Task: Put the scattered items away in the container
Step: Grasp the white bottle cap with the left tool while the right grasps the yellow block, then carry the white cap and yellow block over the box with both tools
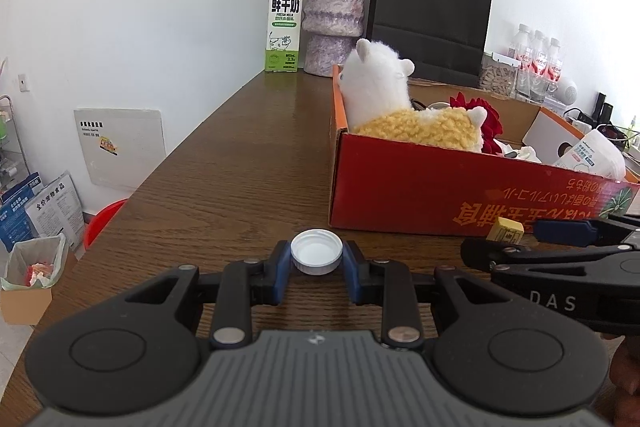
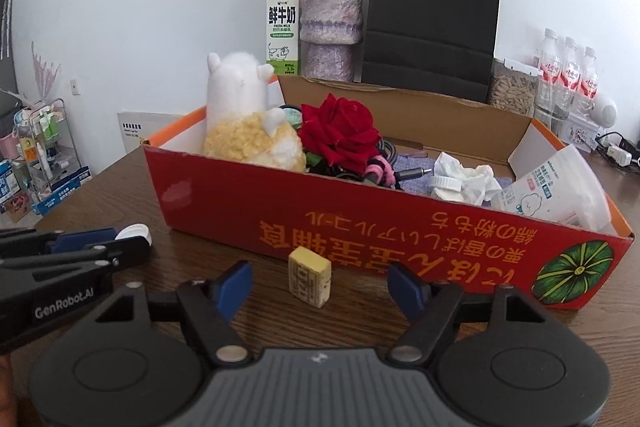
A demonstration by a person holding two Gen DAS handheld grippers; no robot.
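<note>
Your left gripper pinched the white bottle cap between its blue pads, low over the wooden table. Your right gripper stood spread, pads clear on both sides of the small yellow tile, which stood upright on the table just before the red cardboard box. That box's front wall rose directly behind the tile. Inside lay a plush alpaca, a red rose, crumpled tissue and a pouch. A milk carton, vase and black bag lined the wall.
</note>
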